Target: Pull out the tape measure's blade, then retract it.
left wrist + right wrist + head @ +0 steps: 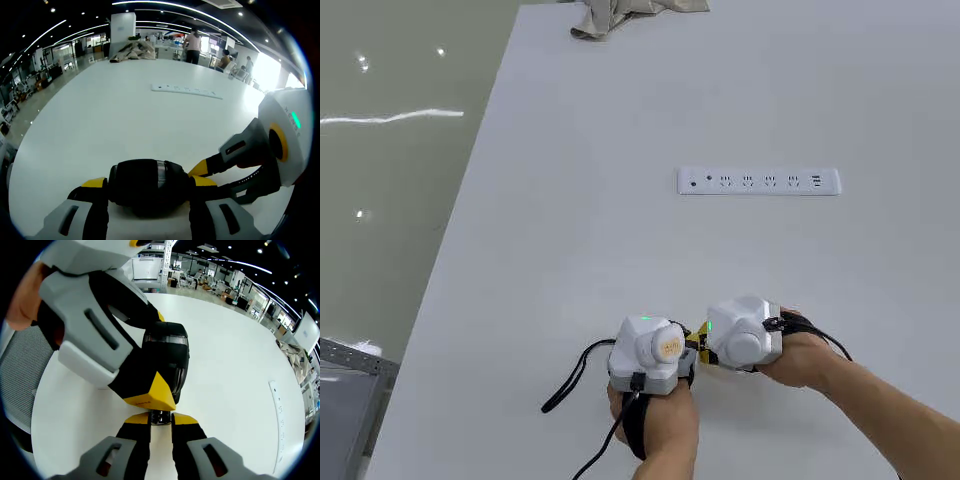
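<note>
A black tape measure lies low over the white table, with my left gripper shut on its case from both sides. In the right gripper view the case sits just ahead of my right gripper, whose yellow-tipped jaws are shut on the small metal tip of the blade right at the case's mouth. No length of blade shows between tip and case. In the head view the left gripper and right gripper meet near the table's front, and the tape measure is mostly hidden between them.
A white power strip lies across the middle of the table. A crumpled cloth sits at the far edge. A black cord trails left of the left gripper. The table's left edge drops to the floor.
</note>
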